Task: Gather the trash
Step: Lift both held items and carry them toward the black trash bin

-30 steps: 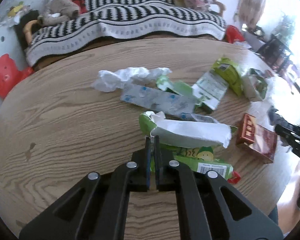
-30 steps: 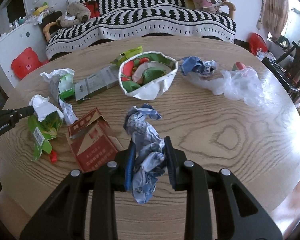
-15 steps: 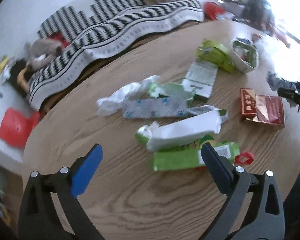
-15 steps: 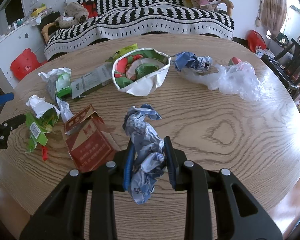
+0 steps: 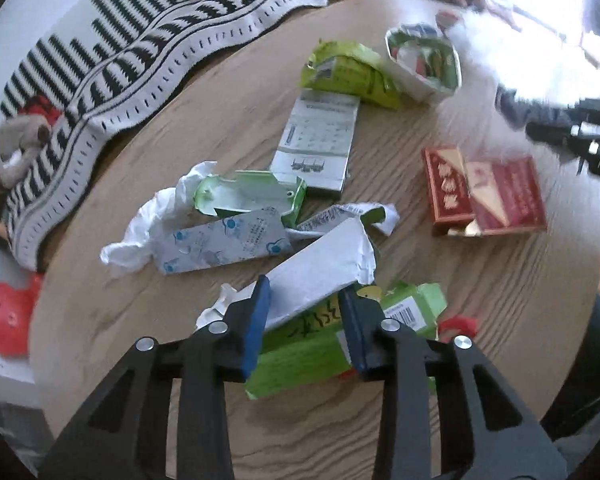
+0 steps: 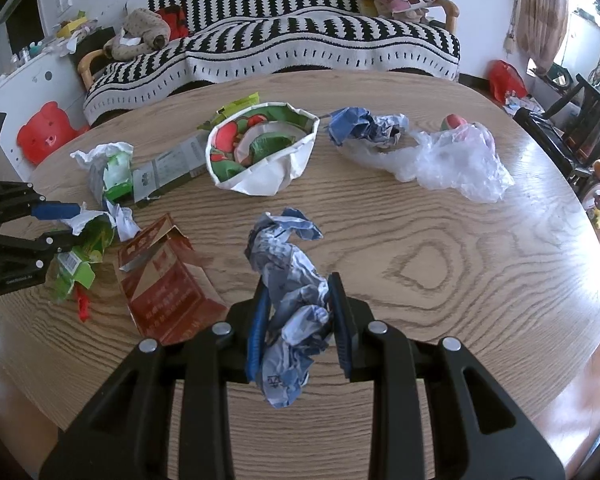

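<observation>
Closing on a green-and-white torn drink carton (image 5: 320, 280), the left gripper (image 5: 306, 320) has its blue pads either side of the carton's white flap near the tabletop's near-left edge; jaws closing, carton between them, but can't tell if the pads press it yet. The right gripper (image 6: 298, 316) is pinching a crumpled blue-and-white paper wad (image 6: 290, 280), held w/ its top sticking up above the pads & its tail hanging below, over the near edge of the round wood-grain tabletop (image 6: 440, 248). Just left of it lies a flattened red cardboard box (image 6: 164, 288), flap open. Toward the tabletop's middle sits a white paper bowl w/ red-green print (image 6: 260, 152), other scraps inside. Right of the bowl, a second crumpled blue-white paper (image 6: 364, 126) touches a clear crumpled plastic bag (image 6: 448, 160) that spreads toward the right edge. Left of the bowl: a grey printed flat carton (image 6: 168, 168), then a white tissue w/ a green wrapper (image 6: 108, 168) near the left edge. In the left wrist view a light-blue printed sachet (image 5: 224, 244) lies just beyond the gripper, beside the tissue. Behind the far edge, a black-and-white striped sofa cover (image 6: 300, 40).
</observation>
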`<act>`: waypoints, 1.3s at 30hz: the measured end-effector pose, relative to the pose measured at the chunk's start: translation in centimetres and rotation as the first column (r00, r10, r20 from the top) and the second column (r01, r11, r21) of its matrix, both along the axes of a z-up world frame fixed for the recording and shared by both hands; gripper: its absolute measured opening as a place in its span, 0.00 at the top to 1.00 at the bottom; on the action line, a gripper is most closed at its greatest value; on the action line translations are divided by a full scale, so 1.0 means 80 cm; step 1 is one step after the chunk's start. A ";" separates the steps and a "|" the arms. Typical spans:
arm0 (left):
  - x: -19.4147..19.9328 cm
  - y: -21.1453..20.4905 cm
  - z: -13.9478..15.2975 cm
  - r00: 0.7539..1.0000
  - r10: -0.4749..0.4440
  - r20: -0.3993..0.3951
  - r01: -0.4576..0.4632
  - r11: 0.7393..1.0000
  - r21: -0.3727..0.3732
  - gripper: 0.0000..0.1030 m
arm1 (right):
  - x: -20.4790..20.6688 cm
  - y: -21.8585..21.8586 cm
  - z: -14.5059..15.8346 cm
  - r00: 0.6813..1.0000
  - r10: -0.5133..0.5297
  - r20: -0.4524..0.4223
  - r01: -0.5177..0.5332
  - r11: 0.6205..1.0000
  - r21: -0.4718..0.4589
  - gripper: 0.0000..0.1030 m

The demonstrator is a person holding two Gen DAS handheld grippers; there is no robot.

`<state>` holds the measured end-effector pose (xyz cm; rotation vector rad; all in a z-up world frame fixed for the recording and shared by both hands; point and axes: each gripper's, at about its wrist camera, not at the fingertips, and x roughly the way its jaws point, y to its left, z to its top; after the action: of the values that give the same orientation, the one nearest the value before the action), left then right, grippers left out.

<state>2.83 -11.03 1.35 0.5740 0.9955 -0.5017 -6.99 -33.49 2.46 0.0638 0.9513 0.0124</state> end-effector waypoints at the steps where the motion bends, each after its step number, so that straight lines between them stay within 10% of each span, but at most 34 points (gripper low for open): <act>1: 0.000 0.002 0.004 1.000 0.017 0.003 -0.017 1.000 -0.016 0.72 | 0.000 0.001 -0.001 1.000 0.000 -0.003 0.000 1.000 -0.001 0.73; 39: -0.045 0.055 0.100 0.956 0.275 0.106 -0.239 0.934 -0.267 0.97 | -0.032 -0.057 0.060 0.989 -0.096 0.111 0.097 0.995 0.000 0.74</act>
<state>-0.74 -6.62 9.37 0.2416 0.8404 -0.3408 -9.56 -38.03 7.23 0.1036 0.8366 -0.0750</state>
